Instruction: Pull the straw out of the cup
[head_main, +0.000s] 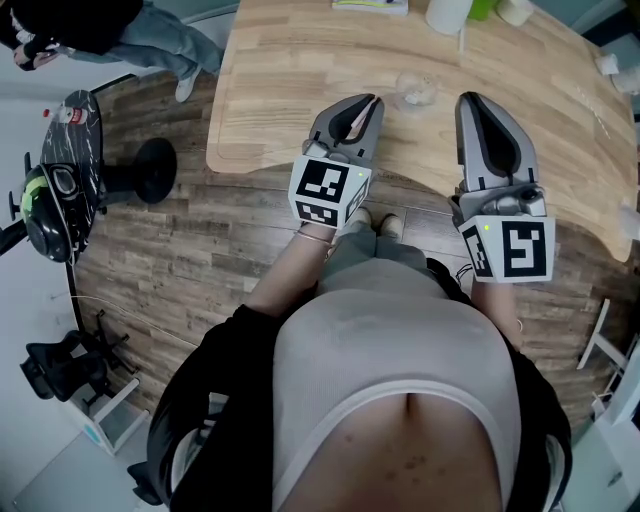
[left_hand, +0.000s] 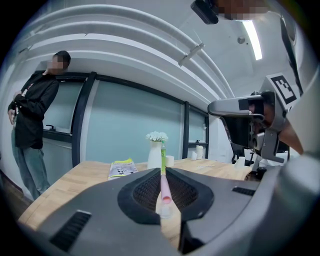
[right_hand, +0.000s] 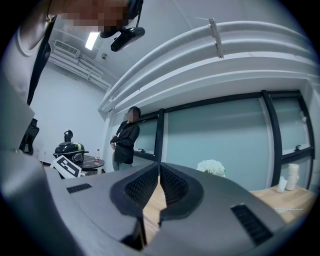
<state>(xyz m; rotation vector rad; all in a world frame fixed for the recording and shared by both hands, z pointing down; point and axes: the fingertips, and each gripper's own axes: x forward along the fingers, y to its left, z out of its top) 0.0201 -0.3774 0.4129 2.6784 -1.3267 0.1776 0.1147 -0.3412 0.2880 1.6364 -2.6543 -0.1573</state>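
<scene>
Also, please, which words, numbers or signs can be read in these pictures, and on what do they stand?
No text can be read.
Booklet: cover print too small and blurred.
Left marker cube and right marker cube: black square patterns only, no letters.

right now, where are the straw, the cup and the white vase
straw (left_hand: 164, 191): left gripper view, middle of its pink shaft
cup (head_main: 415, 92): head view, its clear wall
white vase (left_hand: 154, 159): left gripper view, its body

Table (head_main: 290, 100) left part open; cup (head_main: 415, 90) mid-table; vase (left_hand: 155, 156), booklet (left_hand: 121, 168) along far edge.
</scene>
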